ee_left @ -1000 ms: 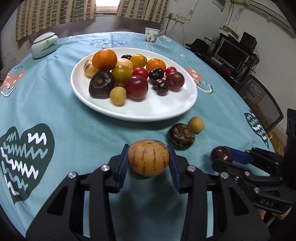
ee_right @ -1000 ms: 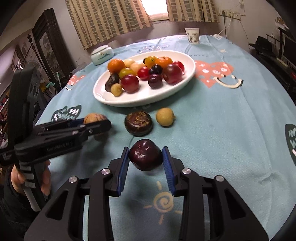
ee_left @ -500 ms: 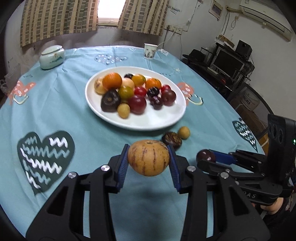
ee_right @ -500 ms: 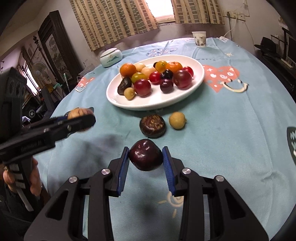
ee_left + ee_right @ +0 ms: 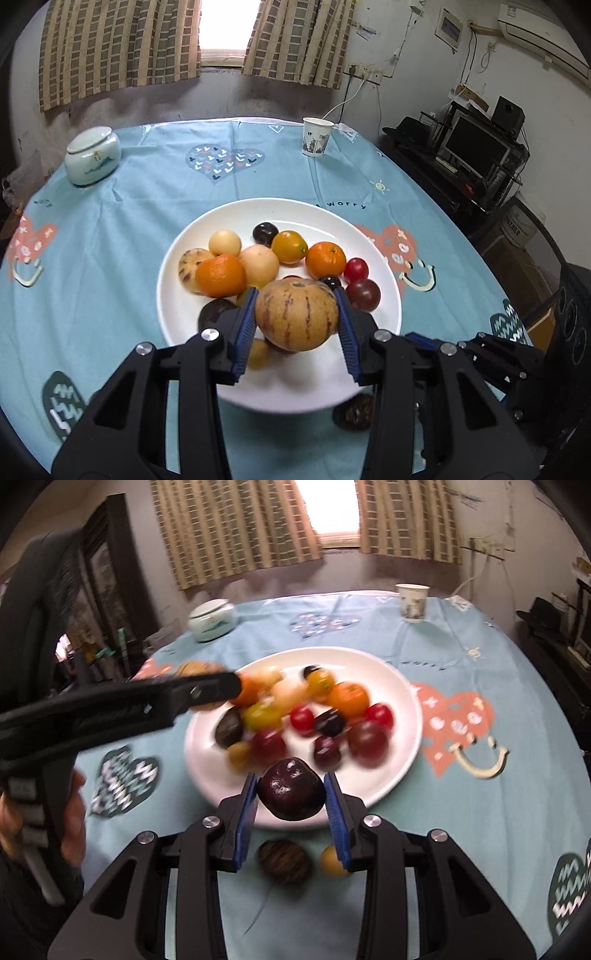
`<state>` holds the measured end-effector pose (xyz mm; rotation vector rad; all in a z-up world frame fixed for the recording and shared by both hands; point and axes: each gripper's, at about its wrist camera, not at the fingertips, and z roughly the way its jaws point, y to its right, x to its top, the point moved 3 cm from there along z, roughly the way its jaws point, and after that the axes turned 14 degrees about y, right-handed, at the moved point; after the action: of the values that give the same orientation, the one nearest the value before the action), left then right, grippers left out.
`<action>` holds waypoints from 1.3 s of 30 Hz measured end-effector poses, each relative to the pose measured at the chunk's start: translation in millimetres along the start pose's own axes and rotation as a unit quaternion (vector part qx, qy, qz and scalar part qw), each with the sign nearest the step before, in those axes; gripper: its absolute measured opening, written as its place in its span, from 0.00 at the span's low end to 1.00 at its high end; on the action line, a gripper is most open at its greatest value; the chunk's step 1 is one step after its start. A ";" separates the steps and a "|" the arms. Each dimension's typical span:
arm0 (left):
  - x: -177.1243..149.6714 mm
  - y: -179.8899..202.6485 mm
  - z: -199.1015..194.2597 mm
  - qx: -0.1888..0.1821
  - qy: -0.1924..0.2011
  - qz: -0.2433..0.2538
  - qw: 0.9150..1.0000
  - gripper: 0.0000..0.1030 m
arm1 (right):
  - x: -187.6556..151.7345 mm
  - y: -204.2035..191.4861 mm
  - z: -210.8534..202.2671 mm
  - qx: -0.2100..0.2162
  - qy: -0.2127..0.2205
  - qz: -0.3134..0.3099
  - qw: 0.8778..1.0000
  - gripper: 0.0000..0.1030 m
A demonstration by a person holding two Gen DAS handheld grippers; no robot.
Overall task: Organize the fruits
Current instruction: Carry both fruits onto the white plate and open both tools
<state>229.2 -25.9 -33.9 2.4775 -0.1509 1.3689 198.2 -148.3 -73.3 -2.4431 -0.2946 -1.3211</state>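
My left gripper (image 5: 297, 319) is shut on a tan striped melon-like fruit (image 5: 296, 314) and holds it in the air above the near part of the white plate (image 5: 388, 291). The plate holds several fruits, among them an orange (image 5: 220, 275) and a dark plum (image 5: 364, 294). My right gripper (image 5: 291, 794) is shut on a dark purple plum (image 5: 291, 789), held above the plate's (image 5: 406, 701) near rim. A dark brown passion fruit (image 5: 283, 861) and a small yellow fruit (image 5: 330, 860) lie on the cloth below it. The left gripper's arm (image 5: 122, 707) crosses the right wrist view.
A paper cup (image 5: 315, 136) and a white lidded jar (image 5: 92, 155) stand at the far side of the blue tablecloth (image 5: 110, 229). A desk with a monitor (image 5: 476, 147) is off the table's right edge. A hand (image 5: 72, 823) grips the left handle.
Both grippers have risen and moved forward over the plate, each still holding its fruit. The passion fruit and the yellow fruit on the cloth now lie under and behind the fingers.
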 end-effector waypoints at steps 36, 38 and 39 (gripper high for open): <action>-14.4 -22.1 11.0 0.007 0.014 -0.038 0.999 0.78 | 0.6 75.8 1.0 -0.074 0.059 0.108 0.990 0.68; -14.2 -22.1 5.8 0.006 0.020 -0.037 0.999 0.79 | -1.5 76.2 4.6 -0.082 0.055 0.102 0.990 0.68; -14.4 -21.8 4.2 0.005 0.021 -0.036 0.999 0.79 | -2.1 75.5 6.1 -0.084 0.053 0.098 0.990 0.68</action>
<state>230.0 -7.4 -52.8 2.4353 -0.0447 1.3951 227.5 -215.3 -93.4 -2.4500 0.0839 -1.4319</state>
